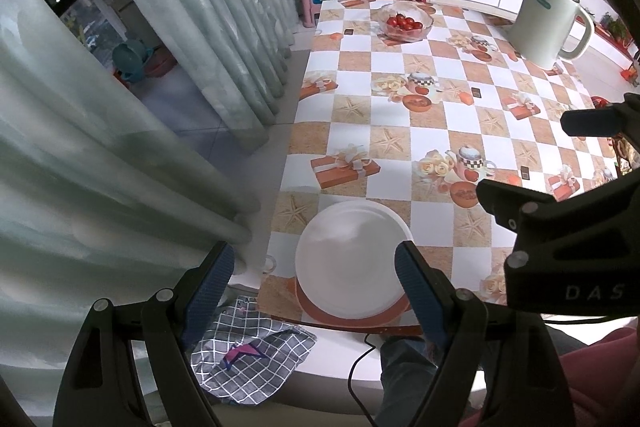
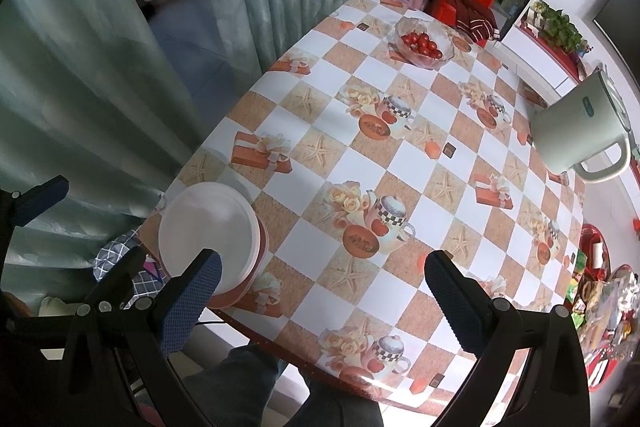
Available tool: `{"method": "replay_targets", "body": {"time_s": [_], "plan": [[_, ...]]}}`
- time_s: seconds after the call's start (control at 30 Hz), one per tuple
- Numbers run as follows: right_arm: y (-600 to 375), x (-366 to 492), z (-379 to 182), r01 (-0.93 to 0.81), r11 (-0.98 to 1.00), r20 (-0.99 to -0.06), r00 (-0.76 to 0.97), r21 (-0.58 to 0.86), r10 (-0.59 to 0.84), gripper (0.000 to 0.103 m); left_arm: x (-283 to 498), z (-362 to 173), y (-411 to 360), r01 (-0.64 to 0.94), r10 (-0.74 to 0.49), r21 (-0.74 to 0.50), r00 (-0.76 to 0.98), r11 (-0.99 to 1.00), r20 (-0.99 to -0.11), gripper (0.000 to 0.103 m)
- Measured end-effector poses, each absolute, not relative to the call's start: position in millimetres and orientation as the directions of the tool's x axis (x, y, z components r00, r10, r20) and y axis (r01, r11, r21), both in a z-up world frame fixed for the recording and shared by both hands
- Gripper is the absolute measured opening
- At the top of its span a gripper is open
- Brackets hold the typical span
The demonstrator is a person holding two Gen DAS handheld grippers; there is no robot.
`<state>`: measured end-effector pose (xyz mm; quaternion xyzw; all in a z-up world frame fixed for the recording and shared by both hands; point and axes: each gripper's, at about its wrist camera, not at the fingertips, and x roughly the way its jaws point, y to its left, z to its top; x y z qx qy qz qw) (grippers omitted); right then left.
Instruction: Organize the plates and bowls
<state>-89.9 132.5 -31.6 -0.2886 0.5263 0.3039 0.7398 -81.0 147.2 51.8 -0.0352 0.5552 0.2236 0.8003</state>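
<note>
scene: white plate (image 1: 354,259) stacked on an orange plate (image 1: 320,311) at the tabletop (image 1: 440,115) near corner | claws: left claw (image 1: 316,287) wide and empty over the stack, right claw (image 2: 324,287) wide, empty | handling: stiff, smooth, likely slippery and breakable (material unclear); pinch the rim edge, lift level

Evenly, softly lit from the curtained window (image 1: 132,39); mild glare on the tablecloth (image 1: 400,115); strong fisheye bending, dark vignetted corners, sharp focus
</note>
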Motion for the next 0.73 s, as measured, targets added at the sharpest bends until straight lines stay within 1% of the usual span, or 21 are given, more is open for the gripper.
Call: {"method": "replay_targets", "body": {"time_s": [0.57, 0.73], "plan": [[132.3, -91.4, -35.1, -0.758, 0.644, -0.957, 0.253, -0.104, 0.143, 0.102, -82.8, 50.0, 148.4, -0.402, 0.314, 0.186, 0.278, 0.897, -0.908, 0.085], [131.4, -95.6, -39.7, -0.759, 0.645, -0.959, 0.242, -0.093, 0.146, 0.102, -89.0, 48.4, 151.0, -0.41, 0.282, 0.141, 0.307, 0.901, -0.909, 0.085]]}}
